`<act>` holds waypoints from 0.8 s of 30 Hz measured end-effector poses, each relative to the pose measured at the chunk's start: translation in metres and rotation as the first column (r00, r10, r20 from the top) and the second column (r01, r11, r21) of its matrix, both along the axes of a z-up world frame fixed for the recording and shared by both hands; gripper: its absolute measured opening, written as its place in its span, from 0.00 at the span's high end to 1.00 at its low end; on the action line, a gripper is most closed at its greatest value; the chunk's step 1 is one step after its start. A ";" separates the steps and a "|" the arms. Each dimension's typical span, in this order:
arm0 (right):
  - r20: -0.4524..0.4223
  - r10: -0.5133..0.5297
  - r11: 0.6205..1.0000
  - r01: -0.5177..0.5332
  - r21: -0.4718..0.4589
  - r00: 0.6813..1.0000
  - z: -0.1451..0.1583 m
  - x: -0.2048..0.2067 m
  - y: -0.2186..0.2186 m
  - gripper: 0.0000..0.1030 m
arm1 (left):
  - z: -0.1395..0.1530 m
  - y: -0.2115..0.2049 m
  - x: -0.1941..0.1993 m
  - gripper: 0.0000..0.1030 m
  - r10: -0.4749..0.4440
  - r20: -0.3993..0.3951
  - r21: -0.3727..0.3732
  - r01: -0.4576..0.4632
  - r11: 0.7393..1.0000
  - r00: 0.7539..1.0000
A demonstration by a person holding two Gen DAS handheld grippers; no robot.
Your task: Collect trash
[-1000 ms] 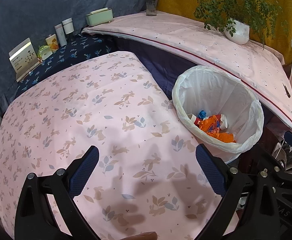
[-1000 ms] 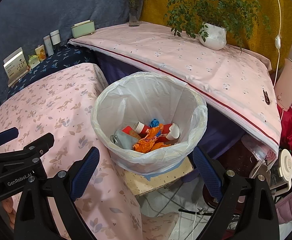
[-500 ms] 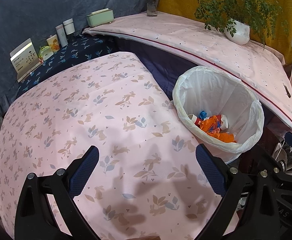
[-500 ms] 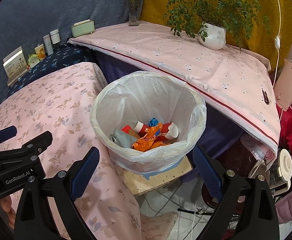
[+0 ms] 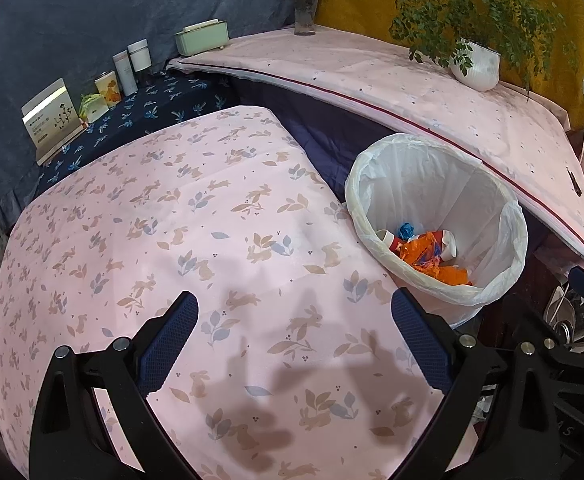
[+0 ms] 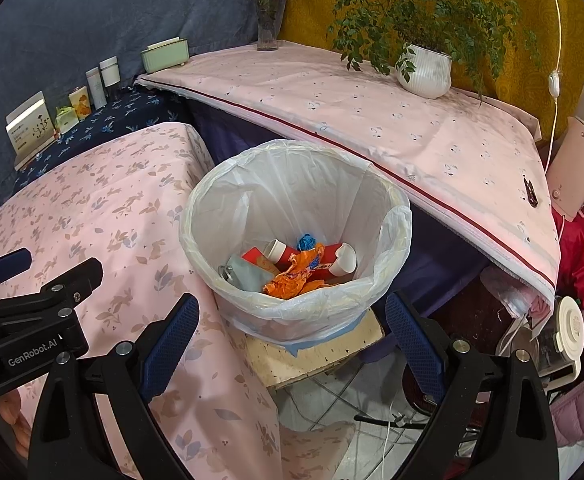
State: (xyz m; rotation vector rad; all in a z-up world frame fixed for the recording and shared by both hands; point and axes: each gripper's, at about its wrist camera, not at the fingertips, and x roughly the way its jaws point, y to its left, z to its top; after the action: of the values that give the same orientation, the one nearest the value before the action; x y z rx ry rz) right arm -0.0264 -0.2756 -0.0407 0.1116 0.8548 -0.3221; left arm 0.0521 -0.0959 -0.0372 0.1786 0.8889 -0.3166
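Note:
A white-lined trash bin stands on a low stool beside the pink floral table. It also shows in the left wrist view. Inside lie an orange wrapper, red paper cups, a blue scrap and a grey pouch. My right gripper is open and empty, just in front of and above the bin's near rim. My left gripper is open and empty over the bare pink tablecloth, left of the bin. It also appears at the left edge of the right wrist view.
A second pink-covered table runs behind the bin, with a potted plant, a flower vase and a green box. Small bottles and a card stand on the dark blue cloth at left. Cables and appliances lie on the floor at right.
The right gripper has shifted slightly, so the bin sits a little nearer in its view. The left gripper has barely moved. Both stay open.

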 end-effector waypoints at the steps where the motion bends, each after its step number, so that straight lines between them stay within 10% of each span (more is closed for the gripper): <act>1: -0.001 0.000 1.000 0.000 0.000 1.000 -0.001 -0.001 0.000 0.12 | 0.000 0.001 0.001 0.10 -0.001 0.000 0.001 0.001 1.000 1.000; 24: -0.005 -0.002 1.000 0.002 -0.003 1.000 -0.002 -0.002 0.001 0.12 | 0.000 0.000 -0.001 0.10 -0.001 -0.001 -0.001 0.001 1.000 1.000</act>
State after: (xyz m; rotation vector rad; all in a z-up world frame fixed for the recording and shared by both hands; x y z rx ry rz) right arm -0.0280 -0.2746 -0.0425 0.1086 0.8589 -0.3253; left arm 0.0511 -0.0961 -0.0371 0.1783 0.8894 -0.3177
